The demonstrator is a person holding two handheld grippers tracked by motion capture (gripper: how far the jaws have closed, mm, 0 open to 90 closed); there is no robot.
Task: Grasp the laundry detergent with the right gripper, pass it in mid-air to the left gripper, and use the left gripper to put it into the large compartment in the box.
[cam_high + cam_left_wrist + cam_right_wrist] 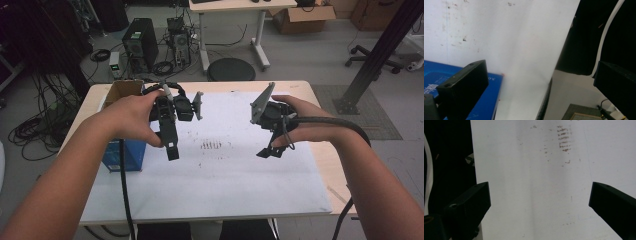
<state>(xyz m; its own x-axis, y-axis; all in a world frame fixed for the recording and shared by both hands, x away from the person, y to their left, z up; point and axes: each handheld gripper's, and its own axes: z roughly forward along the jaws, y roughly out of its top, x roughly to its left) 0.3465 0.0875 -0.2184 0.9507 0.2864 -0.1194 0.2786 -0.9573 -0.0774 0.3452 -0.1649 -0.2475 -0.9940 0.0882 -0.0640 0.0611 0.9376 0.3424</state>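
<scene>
Hovering above the white sheet (pixel 225 165) on the table (pixel 320 150), the left gripper (pixel 172 150) and right gripper (pixel 267 151) both had jaws spread wide, holding nothing; a blue box (pixel 125 155) stood beside the left one.

Dim, evenly lit room, with soft and slightly grainy pictures.
The white sheet (pixel 240 165) is the brightest area; both gripper views are blurred up close, their black jaws nearly featureless, surroundings falling into deep shadow.
</scene>
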